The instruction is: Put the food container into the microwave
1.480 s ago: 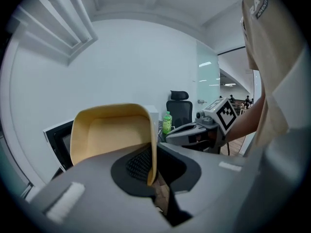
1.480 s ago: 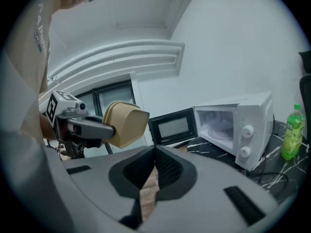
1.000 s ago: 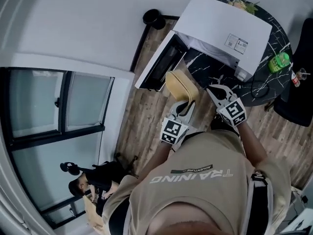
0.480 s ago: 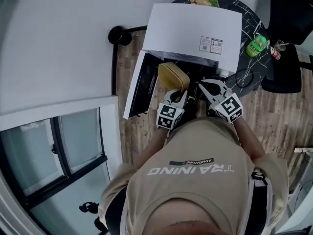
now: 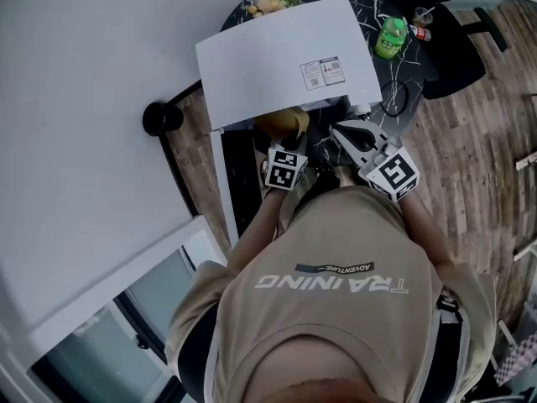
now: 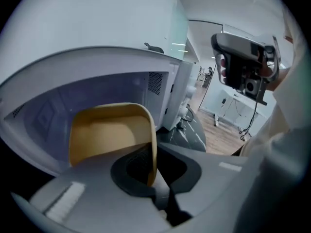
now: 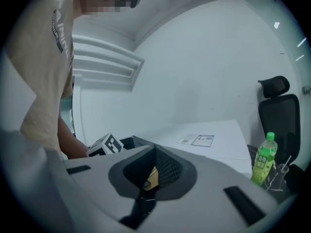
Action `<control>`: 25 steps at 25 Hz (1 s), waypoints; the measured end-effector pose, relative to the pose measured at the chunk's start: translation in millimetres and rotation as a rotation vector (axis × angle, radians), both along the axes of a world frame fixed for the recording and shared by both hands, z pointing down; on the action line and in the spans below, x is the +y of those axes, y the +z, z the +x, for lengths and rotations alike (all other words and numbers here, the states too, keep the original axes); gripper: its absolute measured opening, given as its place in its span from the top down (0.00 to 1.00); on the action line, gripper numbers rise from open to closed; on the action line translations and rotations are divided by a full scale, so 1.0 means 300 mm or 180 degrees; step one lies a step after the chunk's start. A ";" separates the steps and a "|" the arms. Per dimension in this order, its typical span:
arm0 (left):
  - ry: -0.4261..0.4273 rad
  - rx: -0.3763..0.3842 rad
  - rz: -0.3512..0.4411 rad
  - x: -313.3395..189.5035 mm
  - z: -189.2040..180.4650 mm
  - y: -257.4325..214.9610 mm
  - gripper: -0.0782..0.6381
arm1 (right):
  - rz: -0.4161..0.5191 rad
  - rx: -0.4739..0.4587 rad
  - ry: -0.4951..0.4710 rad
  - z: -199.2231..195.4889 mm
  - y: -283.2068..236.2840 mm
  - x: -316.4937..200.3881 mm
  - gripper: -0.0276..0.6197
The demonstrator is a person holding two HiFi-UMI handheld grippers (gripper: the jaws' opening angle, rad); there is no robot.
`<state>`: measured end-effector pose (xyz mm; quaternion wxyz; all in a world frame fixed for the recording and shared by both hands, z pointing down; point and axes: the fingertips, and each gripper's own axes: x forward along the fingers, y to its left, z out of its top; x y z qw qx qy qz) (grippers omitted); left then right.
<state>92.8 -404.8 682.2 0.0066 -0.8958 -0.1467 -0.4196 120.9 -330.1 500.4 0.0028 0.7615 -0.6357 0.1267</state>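
Left gripper (image 6: 154, 177): I have it clamped on the right-hand wall of the food container (image 6: 108, 132). That wall runs edge-on between the two jaws.
Food container: a yellow open tub, tilted. It sits at 12 o'clock from my left gripper, right at the mouth of the microwave (image 5: 289, 57). From the head view its far end is tucked under the microwave's top edge, and the near end is outside.
Right gripper (image 5: 337, 133): the jaws are drawn together and I see nothing held in them. A sliver of yellow shows through the notch between them, but I cannot tell whether it touches. This gripper sits just beside the left one, at its 3 o'clock.
Microwave: a white box with a printed label on top, standing on a black marble-patterned table (image 5: 415, 70).
Door (image 5: 225, 183): swung open, a dark strip at 8 o'clock from the left gripper.
Green bottle (image 5: 390, 37): upright on the table, at 2 o'clock from the microwave's middle and near its corner.
Cable (image 5: 393, 97): a dark loop on the table at 6 o'clock from the bottle.
Chair (image 5: 449, 44): black, beside the table at 3 o'clock from the bottle.
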 end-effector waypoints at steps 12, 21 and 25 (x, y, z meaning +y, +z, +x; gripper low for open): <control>0.0877 0.0010 0.1284 -0.123 0.192 0.075 0.87 | 0.0028 0.0094 0.0306 -0.033 -0.015 -0.002 0.94; 0.1062 -0.0141 0.1499 -0.139 0.246 0.132 0.87 | 0.0056 0.0089 0.0454 -0.024 -0.020 0.055 0.94; 0.1077 -0.0140 0.1600 -0.140 0.254 0.145 0.87 | 0.0032 0.0056 0.0431 -0.027 -0.009 0.083 0.94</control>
